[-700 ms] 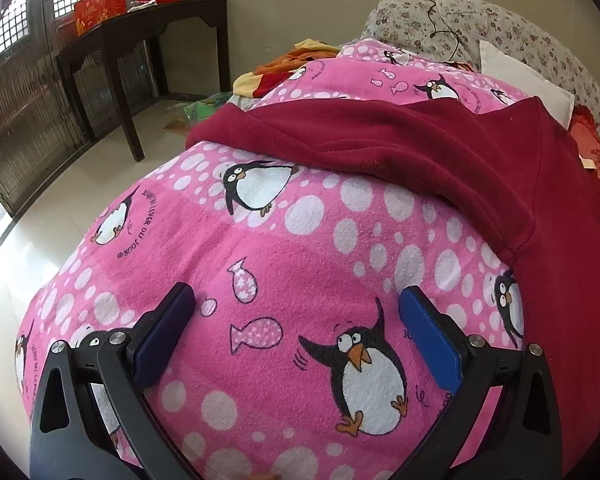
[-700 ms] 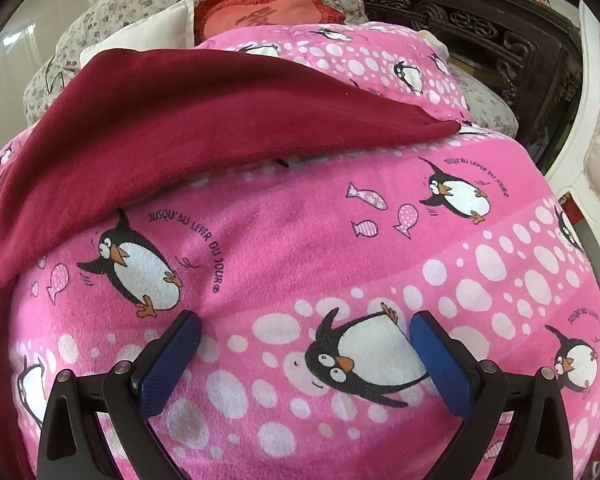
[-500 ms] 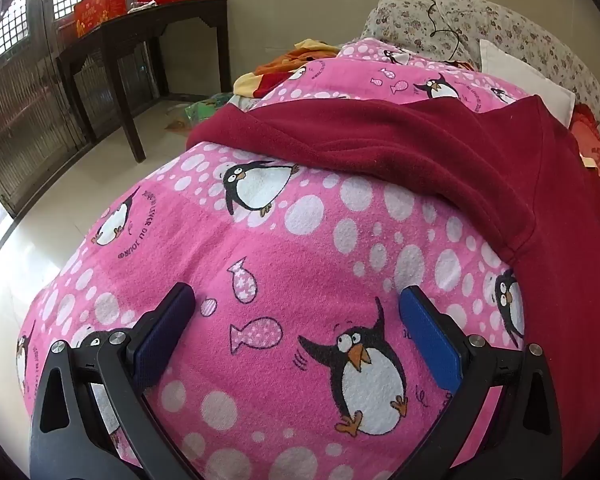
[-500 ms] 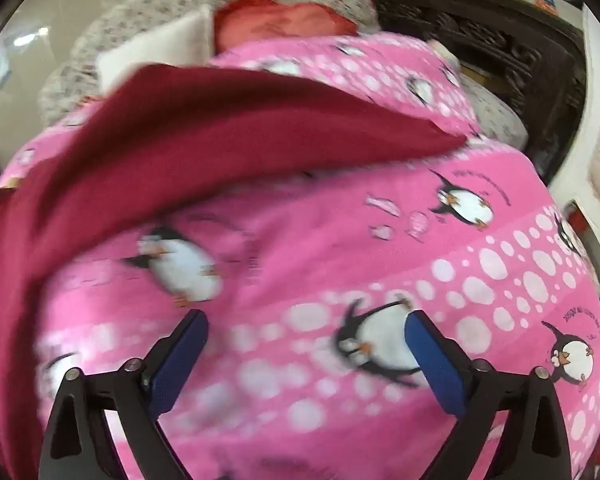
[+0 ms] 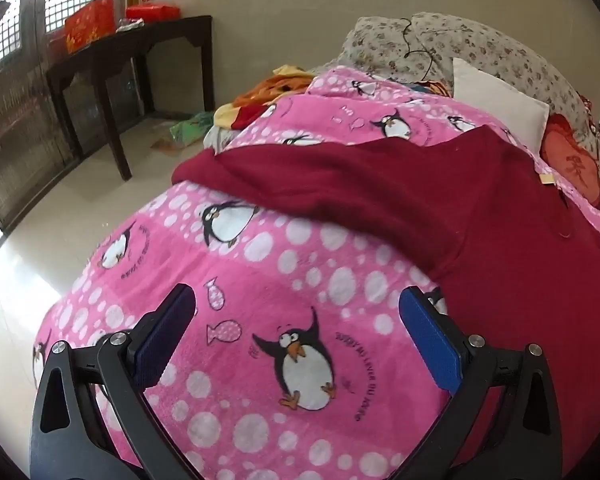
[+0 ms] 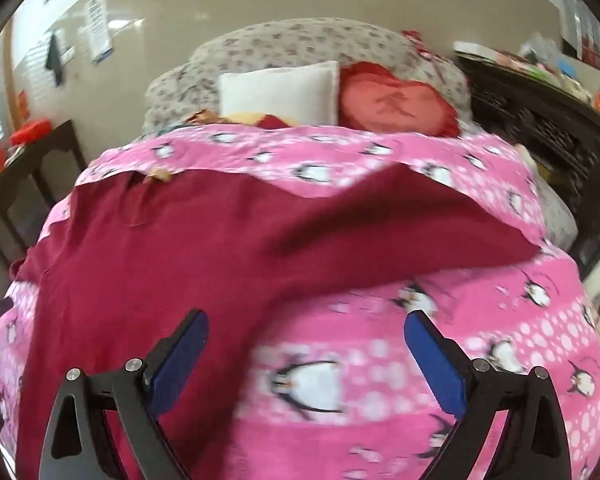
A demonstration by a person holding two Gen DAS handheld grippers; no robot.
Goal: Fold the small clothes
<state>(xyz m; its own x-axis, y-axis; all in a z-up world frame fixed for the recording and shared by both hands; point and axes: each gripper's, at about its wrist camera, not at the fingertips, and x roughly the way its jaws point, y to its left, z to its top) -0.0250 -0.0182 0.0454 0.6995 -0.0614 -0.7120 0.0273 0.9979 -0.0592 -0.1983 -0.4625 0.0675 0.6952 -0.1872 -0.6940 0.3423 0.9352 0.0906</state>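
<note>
— Two grippers, both with nothing in them? Start from the left.

— Yes. At far left stands a dark side table [image 5: 140,46] with red boxes [image 5: 90,24] on it. The left gripper [image 5: 298,320] hangs over the pink penguin blanket [image 5: 260,280], its jaws spread wide.

— And the garment?

— A dark red top [image 5: 480,208] lies spread flat on the blanket, across the bed, its sleeve reaching left. The right gripper [image 6: 306,348] is spread wide too, hovering above the top's near edge [image 6: 180,260]; that view is blurred.

— Beyond it?

— A white pillow [image 6: 280,92] with a red heart cushion [image 6: 396,104] just beside it, both against the floral bedding [image 6: 300,44].
</note>
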